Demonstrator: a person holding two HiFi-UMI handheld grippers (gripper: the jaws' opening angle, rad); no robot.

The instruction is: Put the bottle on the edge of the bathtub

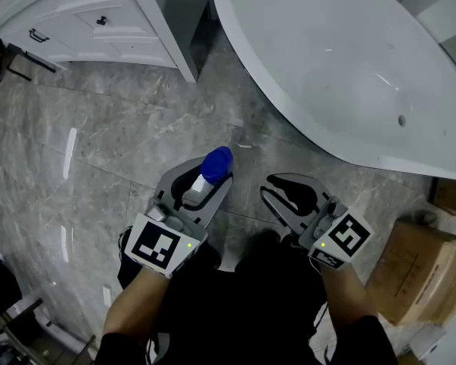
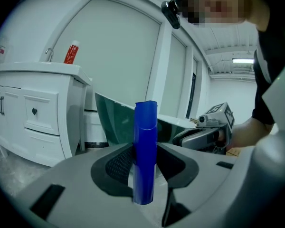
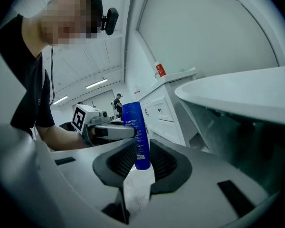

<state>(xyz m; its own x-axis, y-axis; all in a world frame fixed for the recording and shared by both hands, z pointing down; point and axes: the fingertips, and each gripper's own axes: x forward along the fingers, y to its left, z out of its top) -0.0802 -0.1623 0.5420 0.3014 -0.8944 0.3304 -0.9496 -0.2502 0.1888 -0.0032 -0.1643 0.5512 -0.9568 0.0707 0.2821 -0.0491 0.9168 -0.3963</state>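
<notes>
**Left gripper** (image 1: 201,175): grey moulded shell with black ribbed pads lining the jaws. The left marker cube (image 1: 161,245), with black-and-white squares, sits at its 7 o'clock end. A small green light (image 1: 190,244) is at the cube's 3 o'clock corner.

**Right gripper** (image 1: 289,191): same build. The right marker cube (image 1: 348,234) is at 4 o'clock, with a green lamp (image 1: 321,243) at the cube's 8 o'clock.

**Wearer:** black short-sleeved top (image 3: 31,84) and a black head camera (image 3: 109,20).

The bottle (image 1: 215,164) sat between the left gripper's (image 1: 200,175) jaws, with the bathtub (image 1: 289,120) ahead to the right and the cabinet (image 1: 99,21) ahead to the left.
</notes>
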